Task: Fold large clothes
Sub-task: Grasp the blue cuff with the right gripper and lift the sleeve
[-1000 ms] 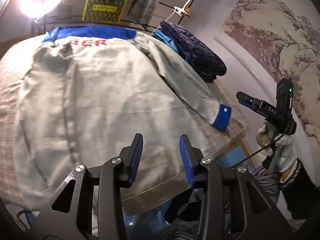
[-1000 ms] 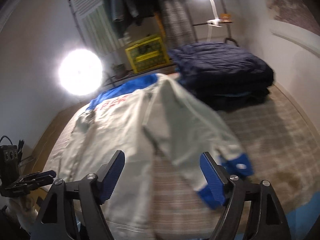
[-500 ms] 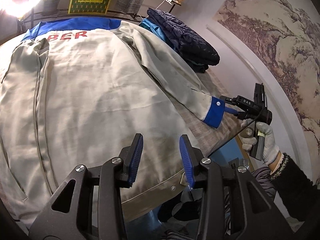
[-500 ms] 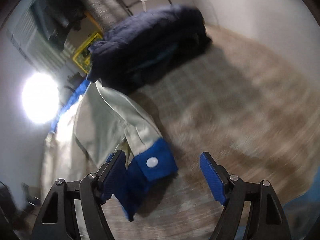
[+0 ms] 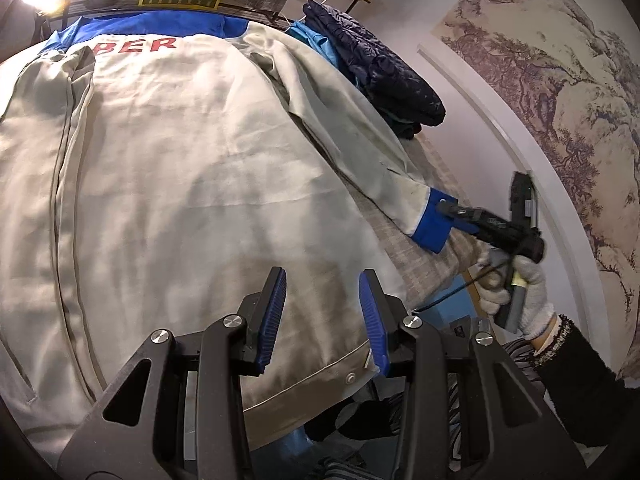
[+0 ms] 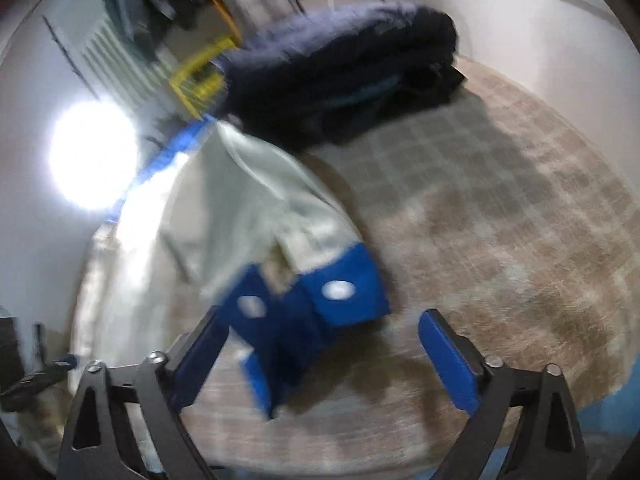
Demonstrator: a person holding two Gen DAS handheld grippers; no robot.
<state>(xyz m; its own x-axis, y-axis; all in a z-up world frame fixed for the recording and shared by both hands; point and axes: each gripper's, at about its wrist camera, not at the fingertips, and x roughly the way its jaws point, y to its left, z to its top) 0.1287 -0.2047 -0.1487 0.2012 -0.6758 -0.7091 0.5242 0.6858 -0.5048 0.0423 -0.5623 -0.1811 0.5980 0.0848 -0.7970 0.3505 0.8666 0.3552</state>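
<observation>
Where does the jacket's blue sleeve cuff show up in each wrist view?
Left wrist: blue sleeve cuff sits right of centre, at the tip of the right hand-held gripper.
Right wrist: it is low and centre-left, between the open fingers, blurred.
Shared landmark: the folded navy quilted jacket beyond the sleeve.

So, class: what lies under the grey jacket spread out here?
Beside the grey jacket, a checked beige cover shows under its blue cuff. Whatever lies beneath the jacket's body is covered, so it cannot be seen.
</observation>
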